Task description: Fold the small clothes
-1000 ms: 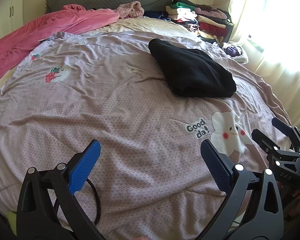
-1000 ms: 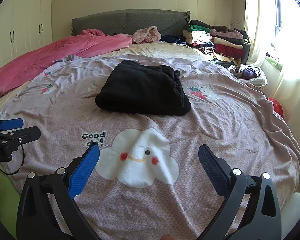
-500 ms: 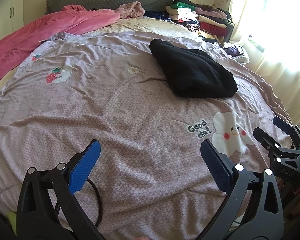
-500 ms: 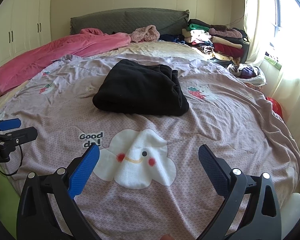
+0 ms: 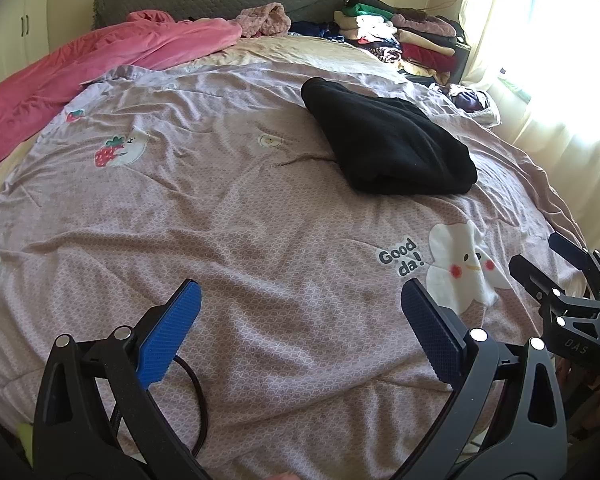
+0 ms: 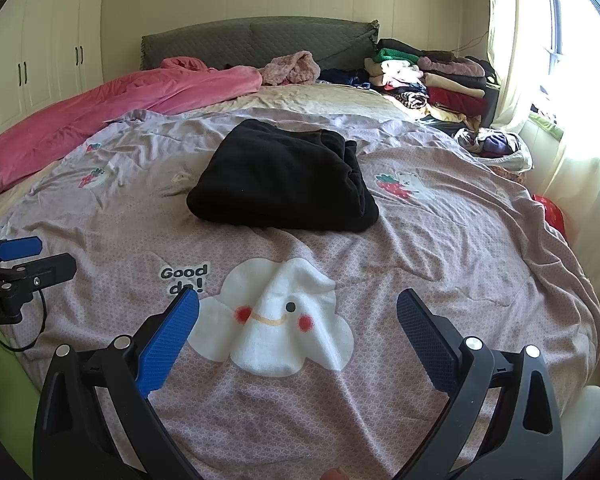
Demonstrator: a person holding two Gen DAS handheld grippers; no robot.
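Black garment (image 6: 284, 176), folded, at frame centre ahead of the right gripper (image 6: 298, 318), upper right of the left gripper (image 5: 300, 308); both spread wide, empty, right nearer.

bed (image 6: 480, 264) | lilac cover | folded black garment (image 6: 284, 176) | pink blanket (image 6: 100, 112)

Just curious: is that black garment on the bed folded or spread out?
Folded: the black garment lies as a compact, layered bundle with stacked edges.
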